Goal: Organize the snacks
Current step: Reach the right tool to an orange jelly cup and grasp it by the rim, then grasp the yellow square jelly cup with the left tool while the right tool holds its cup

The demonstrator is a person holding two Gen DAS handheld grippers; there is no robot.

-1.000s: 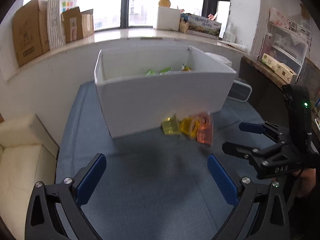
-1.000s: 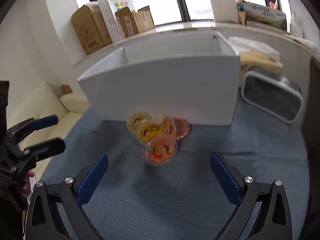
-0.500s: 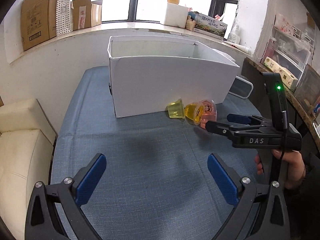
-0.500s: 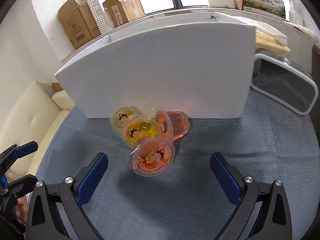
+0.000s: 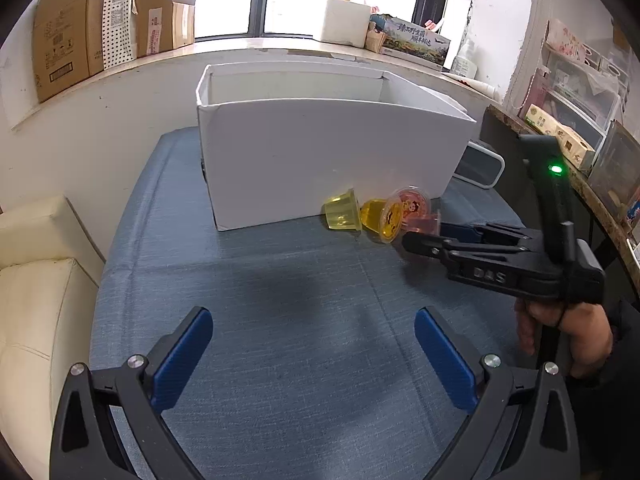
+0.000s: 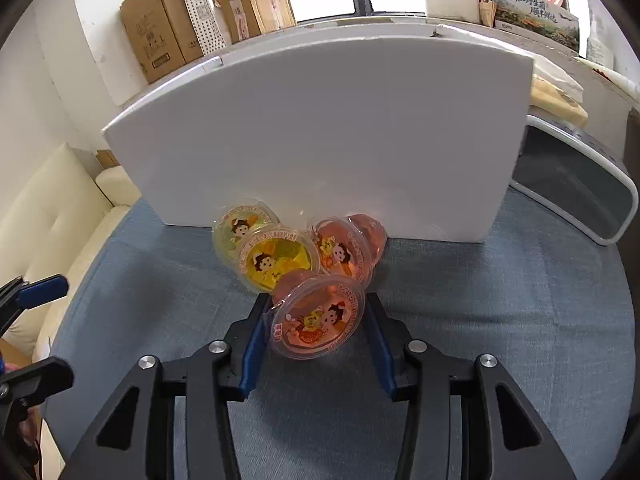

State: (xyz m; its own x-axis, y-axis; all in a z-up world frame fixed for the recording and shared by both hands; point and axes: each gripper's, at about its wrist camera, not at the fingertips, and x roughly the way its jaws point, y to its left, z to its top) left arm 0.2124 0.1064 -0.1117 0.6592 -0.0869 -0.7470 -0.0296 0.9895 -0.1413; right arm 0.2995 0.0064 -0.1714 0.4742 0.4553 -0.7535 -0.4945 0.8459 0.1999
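Blue cloth covers the bench [image 5: 280, 320] under our left hand-held gripper [image 5: 312, 354], spread wide over nothing, with the white box [image 5: 320, 160] ahead. From the right wrist, our right hand-held gripper [image 6: 316, 332] is closing around the nearest pink jelly cup [image 6: 316, 324], its pads flanking it. We judge this the pick-up; next comes lifting it over the box wall.

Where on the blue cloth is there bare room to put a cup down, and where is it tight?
Bare: the blue cloth between the left gripper and the white box, and the strip to the box's left. Crowded: the jelly cups bunched against the box front, where the right gripper is closing around the nearest pink cup.
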